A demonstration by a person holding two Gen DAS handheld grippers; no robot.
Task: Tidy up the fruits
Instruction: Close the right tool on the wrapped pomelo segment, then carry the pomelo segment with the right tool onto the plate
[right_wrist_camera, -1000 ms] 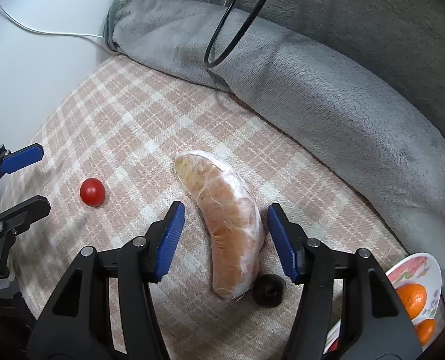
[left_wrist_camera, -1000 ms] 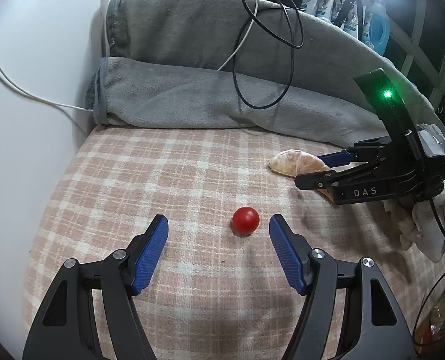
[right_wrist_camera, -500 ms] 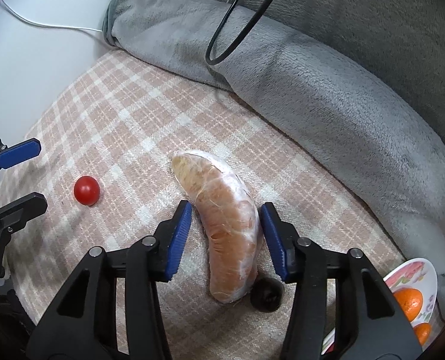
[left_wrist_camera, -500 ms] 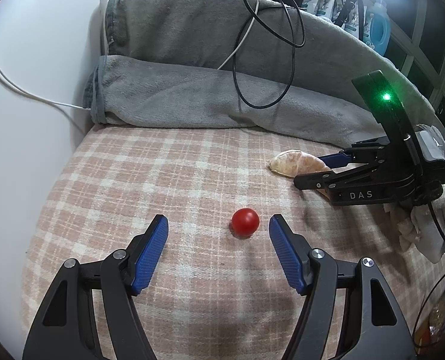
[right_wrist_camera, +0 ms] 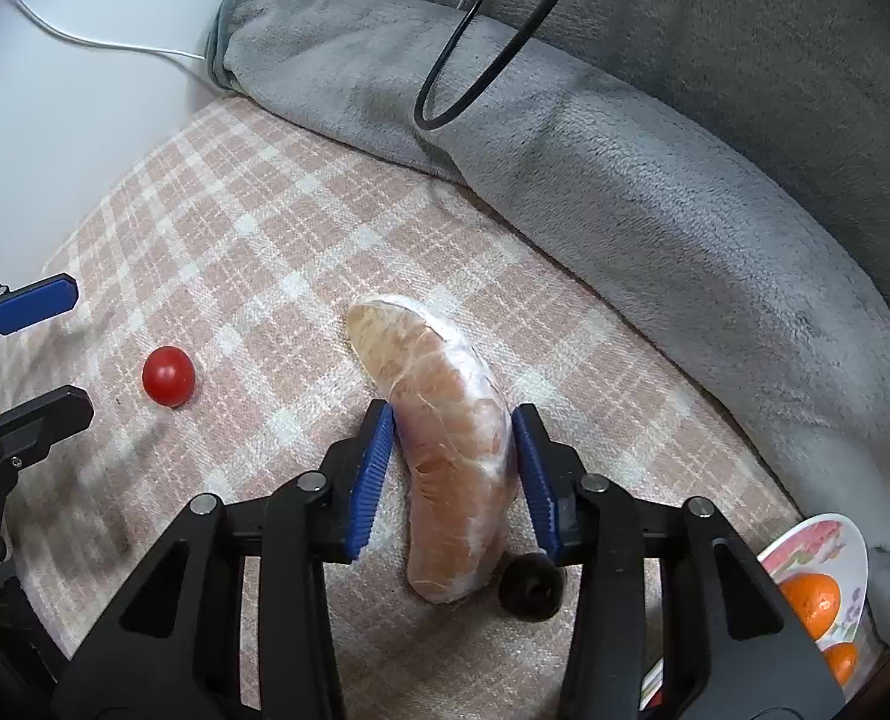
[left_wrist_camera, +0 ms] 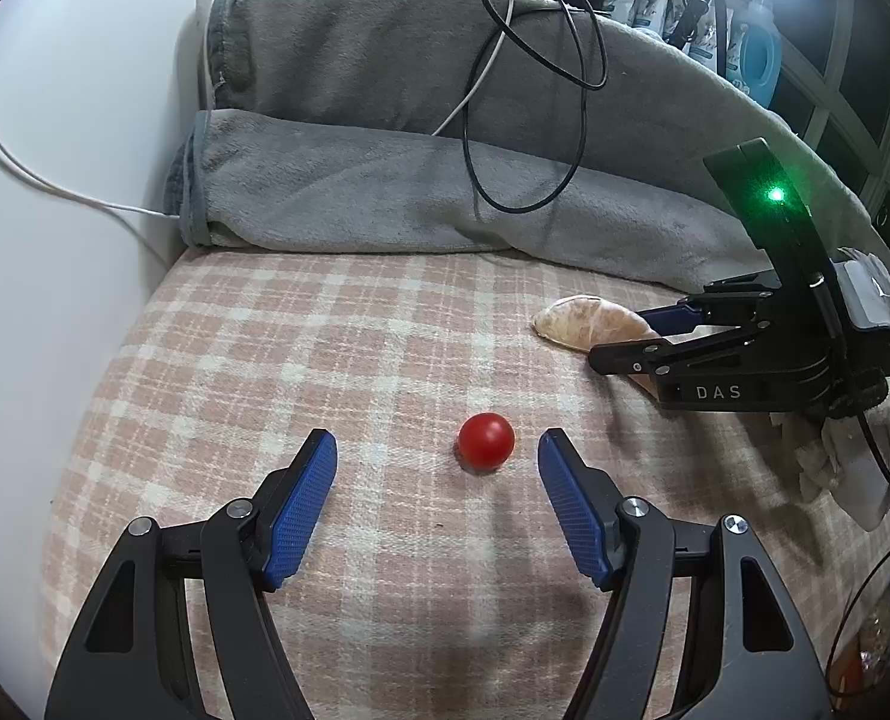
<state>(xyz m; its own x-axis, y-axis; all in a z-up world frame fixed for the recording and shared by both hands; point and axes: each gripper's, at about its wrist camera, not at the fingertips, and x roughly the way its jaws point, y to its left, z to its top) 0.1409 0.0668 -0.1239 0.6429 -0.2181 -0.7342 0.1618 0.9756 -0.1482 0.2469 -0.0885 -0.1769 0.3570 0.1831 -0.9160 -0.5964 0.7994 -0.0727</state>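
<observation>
Clearly "DAS" marks the right tongs [right_wrist_camera: 452, 420], pinching a pomelo segment [right_wrist_camera: 445, 450]; left tongs [left_wrist_camera: 437, 462] gape around a cherry tomato [left_wrist_camera: 486, 440].

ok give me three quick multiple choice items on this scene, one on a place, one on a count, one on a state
1. Where is the cherry tomato?
A. on the plate
B. on the checked cloth, between the left hand-held gripper's open fingers
C. on the grey blanket

2. How many oranges show on the plate?
A. none
B. two
C. five

3. What is the right hand-held gripper doing?
A. closed around the peeled pomelo segment
B. wide open over the tomato
C. holding the black cable

Answers: 1 B, the tomato sits on the cloth, touching neither pad; 2 B, two orange fruits lie at the plate's edge; 3 A, both blue pads press the segment's sides.
</observation>
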